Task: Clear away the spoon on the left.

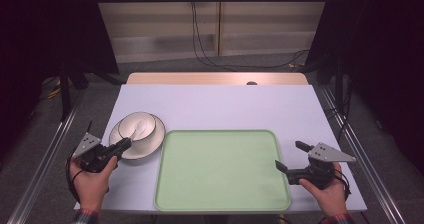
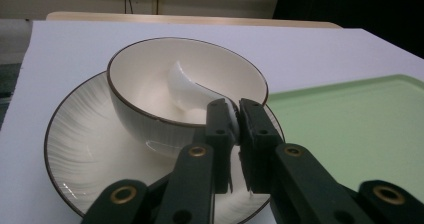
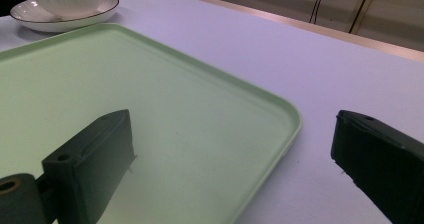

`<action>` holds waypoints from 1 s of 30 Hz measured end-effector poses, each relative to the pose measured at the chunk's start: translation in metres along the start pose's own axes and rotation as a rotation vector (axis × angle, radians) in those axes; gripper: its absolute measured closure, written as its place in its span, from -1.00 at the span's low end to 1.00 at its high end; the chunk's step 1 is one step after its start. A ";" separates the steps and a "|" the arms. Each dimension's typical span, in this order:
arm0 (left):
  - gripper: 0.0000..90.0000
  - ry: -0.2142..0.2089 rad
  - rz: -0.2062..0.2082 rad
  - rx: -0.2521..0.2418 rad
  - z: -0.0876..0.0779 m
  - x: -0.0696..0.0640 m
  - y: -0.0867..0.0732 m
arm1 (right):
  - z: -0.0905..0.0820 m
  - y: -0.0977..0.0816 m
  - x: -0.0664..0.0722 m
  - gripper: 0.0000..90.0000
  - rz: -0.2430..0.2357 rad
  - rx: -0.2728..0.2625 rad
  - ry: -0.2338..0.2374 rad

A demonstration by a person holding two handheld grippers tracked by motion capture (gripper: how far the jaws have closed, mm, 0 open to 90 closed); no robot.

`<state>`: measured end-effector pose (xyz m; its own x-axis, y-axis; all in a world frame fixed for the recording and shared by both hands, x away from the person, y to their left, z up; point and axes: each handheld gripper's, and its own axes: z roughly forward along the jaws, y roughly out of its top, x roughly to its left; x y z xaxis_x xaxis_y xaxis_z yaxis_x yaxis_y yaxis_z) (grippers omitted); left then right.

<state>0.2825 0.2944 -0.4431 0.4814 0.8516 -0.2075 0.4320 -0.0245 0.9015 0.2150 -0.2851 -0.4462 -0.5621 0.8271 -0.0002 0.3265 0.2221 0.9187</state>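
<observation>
A white bowl (image 1: 136, 125) (image 2: 165, 79) stands on a white ribbed plate (image 1: 153, 146) (image 2: 85, 149) at the table's left. In it lies a white spoon (image 2: 187, 90), its handle reaching over the bowl's near rim. My left gripper (image 1: 125, 144) (image 2: 237, 115) is shut on that handle, the pads pressing it from both sides. A pale green tray (image 1: 220, 171) (image 2: 360, 124) (image 3: 125, 84) lies empty in the middle. My right gripper (image 1: 288, 156) (image 3: 230, 149) stands open at the tray's right edge, one jaw over the tray, one over the table.
A lavender cloth covers the table (image 1: 220, 106), with a wooden strip along the far edge. Metal rails run along both sides. Cables hang down the back wall.
</observation>
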 end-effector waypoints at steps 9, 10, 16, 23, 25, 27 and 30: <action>0.90 -0.002 -0.012 -0.016 -0.004 0.005 0.015 | -0.001 0.000 -0.001 -0.93 0.007 0.000 0.000; 0.90 -0.004 -0.014 -0.018 -0.003 0.005 0.017 | -0.001 0.000 -0.001 -0.93 0.009 0.000 0.001; 0.90 0.006 -0.009 -0.040 0.007 0.005 0.032 | -0.001 0.000 -0.001 -0.93 0.011 -0.003 0.002; 0.90 0.014 -0.009 -0.065 0.022 0.007 0.050 | -0.001 -0.001 -0.003 -0.93 0.012 -0.004 0.005; 0.90 0.012 -0.016 -0.074 0.026 0.009 0.053 | -0.001 -0.001 -0.003 -0.93 0.014 -0.006 0.004; 0.90 0.007 -0.027 -0.086 0.030 0.011 0.056 | -0.001 -0.001 -0.004 -0.93 0.018 -0.005 0.003; 0.90 0.012 -0.040 -0.098 0.034 0.014 0.058 | -0.001 -0.001 -0.004 -0.93 0.019 -0.006 0.005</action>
<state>0.3408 0.2873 -0.4066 0.4558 0.8572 -0.2397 0.3737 0.0601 0.9256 0.2156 -0.2891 -0.4468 -0.5599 0.8283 0.0192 0.3324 0.2034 0.9210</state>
